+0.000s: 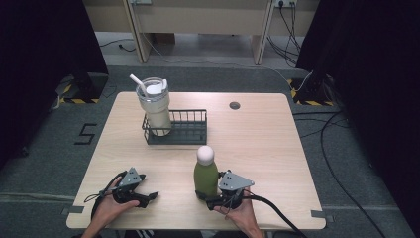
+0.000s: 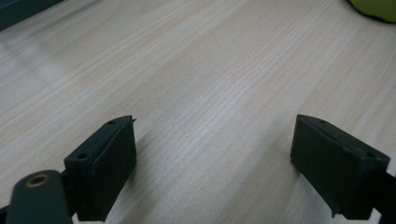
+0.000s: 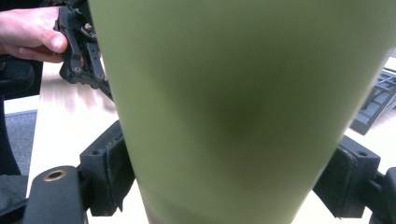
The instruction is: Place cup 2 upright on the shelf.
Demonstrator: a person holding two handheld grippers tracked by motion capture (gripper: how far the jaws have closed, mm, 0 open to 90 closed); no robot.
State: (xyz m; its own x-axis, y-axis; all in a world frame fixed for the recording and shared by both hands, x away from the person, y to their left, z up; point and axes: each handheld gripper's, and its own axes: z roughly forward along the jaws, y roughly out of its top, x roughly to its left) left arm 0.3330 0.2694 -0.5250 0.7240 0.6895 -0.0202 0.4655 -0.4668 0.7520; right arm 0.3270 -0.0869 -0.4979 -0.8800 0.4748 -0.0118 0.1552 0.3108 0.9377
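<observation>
Nearest, at the table's front edge: right gripper clamped on the lower body of the green bottle, both black jaws pressed against its sides in the right gripper view, green bottle upright between them. Standing on the wooden table, right of centre near the front, white rounded cap on top. To the left along the same front edge, well apart from the bottle: left gripper, held by the left hand, low over the table, jaws spread wide with bare wood between them in the left gripper view. Farther back, left of centre: dark wire basket, with a cream tumbler standing upright in its left end, lid and white straw on top. Beyond the table: grey floor and pale wooden furniture.
</observation>
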